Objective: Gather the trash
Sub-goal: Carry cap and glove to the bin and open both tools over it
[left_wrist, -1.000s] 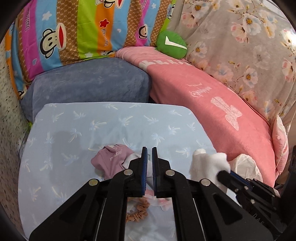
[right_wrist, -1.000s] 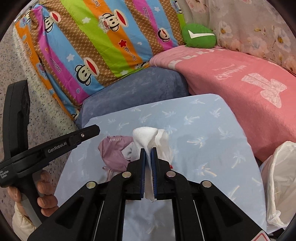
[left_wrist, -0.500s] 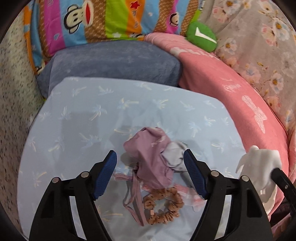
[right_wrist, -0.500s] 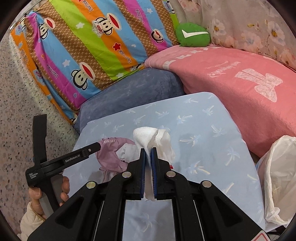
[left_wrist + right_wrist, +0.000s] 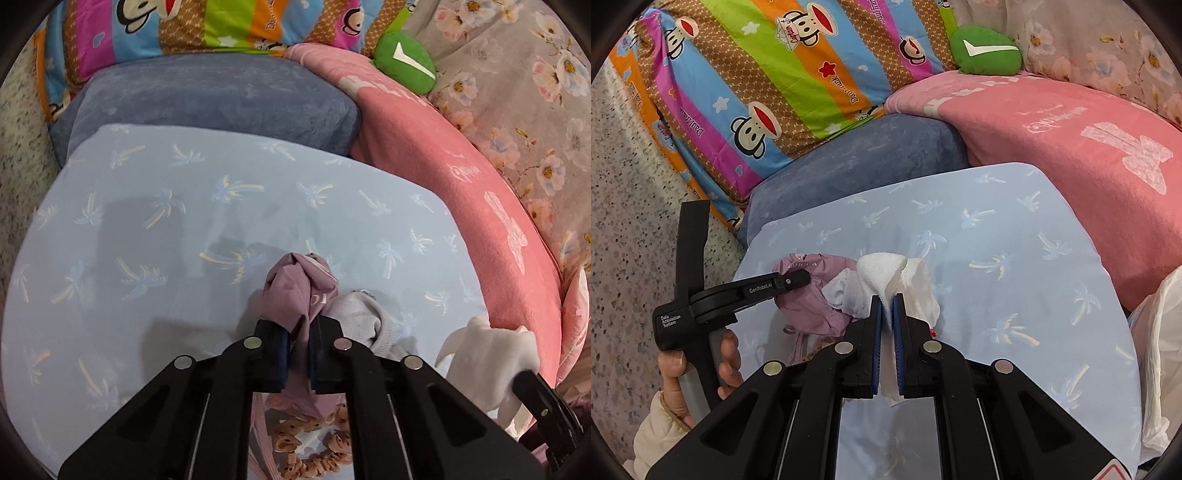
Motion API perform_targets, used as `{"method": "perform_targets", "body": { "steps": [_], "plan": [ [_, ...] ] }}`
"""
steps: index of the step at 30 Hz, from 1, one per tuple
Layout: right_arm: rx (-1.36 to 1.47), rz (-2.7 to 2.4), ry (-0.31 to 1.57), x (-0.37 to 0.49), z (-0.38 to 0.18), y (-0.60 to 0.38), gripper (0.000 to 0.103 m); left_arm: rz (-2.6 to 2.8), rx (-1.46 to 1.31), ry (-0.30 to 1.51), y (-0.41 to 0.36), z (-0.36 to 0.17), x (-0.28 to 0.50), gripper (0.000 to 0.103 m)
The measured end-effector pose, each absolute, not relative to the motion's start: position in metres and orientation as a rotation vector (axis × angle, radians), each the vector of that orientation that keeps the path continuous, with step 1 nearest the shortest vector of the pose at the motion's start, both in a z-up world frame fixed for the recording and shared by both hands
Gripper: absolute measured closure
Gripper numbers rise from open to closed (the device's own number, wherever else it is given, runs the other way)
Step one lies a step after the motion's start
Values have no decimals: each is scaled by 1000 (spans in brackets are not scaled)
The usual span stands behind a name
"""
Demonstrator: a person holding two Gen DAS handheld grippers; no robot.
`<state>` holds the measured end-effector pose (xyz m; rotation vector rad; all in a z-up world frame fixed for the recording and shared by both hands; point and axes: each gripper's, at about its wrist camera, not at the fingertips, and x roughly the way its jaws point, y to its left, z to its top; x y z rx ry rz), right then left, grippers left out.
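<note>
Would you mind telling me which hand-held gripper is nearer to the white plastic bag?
Right. The right hand-held gripper, shut on white tissue, is beside the white plastic bag; the left hand-held gripper grips the purple cloth farther off.

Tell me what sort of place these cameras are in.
Probably a bedroom, on a bed: a striped monkey-print quilt, a pink towel blanket and a pale blue palm-print pillow are piled together.

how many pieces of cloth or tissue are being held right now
2: the purple cloth pinched in the left hand-held gripper, and the white tissue in the right hand-held gripper.
</note>
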<state>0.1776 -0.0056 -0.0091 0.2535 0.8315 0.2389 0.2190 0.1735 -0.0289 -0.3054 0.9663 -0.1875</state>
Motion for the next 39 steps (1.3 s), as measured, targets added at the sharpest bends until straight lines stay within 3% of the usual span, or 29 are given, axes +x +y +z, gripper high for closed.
{"method": "perform_targets", "body": {
  "steps": [18, 39],
  "plan": [
    [316, 155, 648, 133, 64, -86, 97, -410, -182, 710, 82, 101, 170, 98],
    [370, -91, 462, 53, 127, -247, 97, -713, -40, 665, -72, 136, 124, 98]
  ]
}}
